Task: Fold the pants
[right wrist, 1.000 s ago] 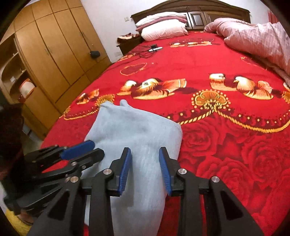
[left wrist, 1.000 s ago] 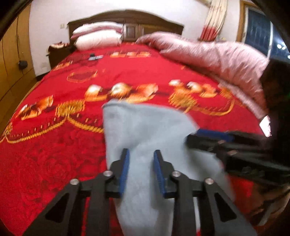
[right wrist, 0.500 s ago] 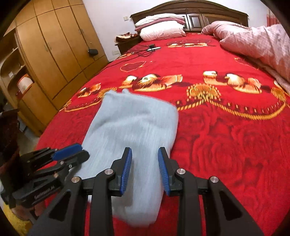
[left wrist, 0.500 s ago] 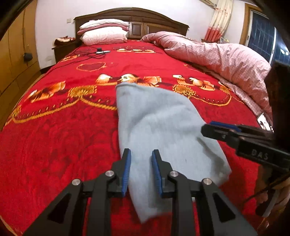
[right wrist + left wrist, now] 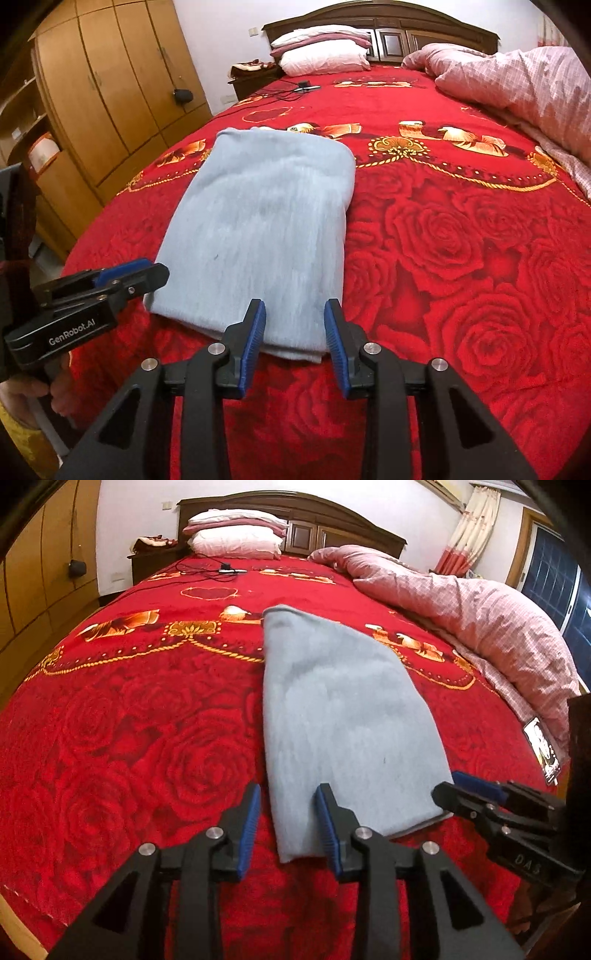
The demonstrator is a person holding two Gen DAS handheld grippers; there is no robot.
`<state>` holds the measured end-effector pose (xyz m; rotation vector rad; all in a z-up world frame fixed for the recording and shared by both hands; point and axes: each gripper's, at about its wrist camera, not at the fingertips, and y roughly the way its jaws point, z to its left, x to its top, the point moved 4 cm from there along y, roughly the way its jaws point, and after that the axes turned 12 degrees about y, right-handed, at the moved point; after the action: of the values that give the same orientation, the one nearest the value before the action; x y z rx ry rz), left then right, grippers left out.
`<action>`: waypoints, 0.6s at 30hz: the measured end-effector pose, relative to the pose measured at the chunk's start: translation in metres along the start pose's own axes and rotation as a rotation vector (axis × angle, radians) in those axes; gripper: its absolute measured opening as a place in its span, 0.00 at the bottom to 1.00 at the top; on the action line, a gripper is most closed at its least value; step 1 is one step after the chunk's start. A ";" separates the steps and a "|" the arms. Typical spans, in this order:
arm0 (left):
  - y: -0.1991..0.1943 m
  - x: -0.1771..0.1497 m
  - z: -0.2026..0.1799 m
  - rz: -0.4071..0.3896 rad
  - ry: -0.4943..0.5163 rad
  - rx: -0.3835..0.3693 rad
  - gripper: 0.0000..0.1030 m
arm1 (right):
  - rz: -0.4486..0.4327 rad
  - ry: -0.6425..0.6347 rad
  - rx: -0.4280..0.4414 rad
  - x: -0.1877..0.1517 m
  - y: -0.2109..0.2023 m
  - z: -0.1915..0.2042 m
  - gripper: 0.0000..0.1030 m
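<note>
2 grippers sit nearest, both with blue-padded jaws spread apart and holding nothing. The left gripper [image 5: 288, 823] hovers over the near left corner of the pants; the right gripper [image 5: 294, 339] hovers over their near right corner. There is 1 pair of pants [image 5: 343, 716], light blue-grey and folded into a flat stack, lying on the red rose-patterned bedspread [image 5: 147, 738] near the foot of the bed. Beyond lie 1 pink checked quilt [image 5: 491, 624] bunched along the right side, 2 stacked pillows [image 5: 236, 535] at the dark wooden headboard [image 5: 332, 520], and 1 nightstand [image 5: 151, 557]. Only the left wrist view shows the curtain [image 5: 461, 539] and dark window [image 5: 554, 576]. Only the right wrist view shows the wooden wardrobe [image 5: 110, 85] and a hand [image 5: 26, 391] gripping the left gripper's handle.
</note>
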<state>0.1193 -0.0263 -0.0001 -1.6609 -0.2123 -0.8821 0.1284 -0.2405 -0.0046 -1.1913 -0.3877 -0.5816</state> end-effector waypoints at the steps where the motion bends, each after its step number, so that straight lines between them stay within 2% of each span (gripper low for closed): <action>1: -0.001 -0.001 0.000 0.004 -0.006 0.001 0.31 | -0.001 0.001 -0.003 -0.001 -0.001 0.000 0.34; 8: -0.018 -0.009 -0.005 0.014 -0.005 0.032 0.32 | 0.003 0.012 -0.005 -0.008 -0.014 0.000 0.36; 18: -0.035 -0.021 -0.012 0.030 -0.009 0.065 0.42 | -0.013 0.000 -0.009 -0.021 -0.036 0.001 0.36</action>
<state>0.0801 -0.0200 0.0134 -1.6038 -0.2199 -0.8372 0.0905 -0.2440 0.0107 -1.1980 -0.3931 -0.5948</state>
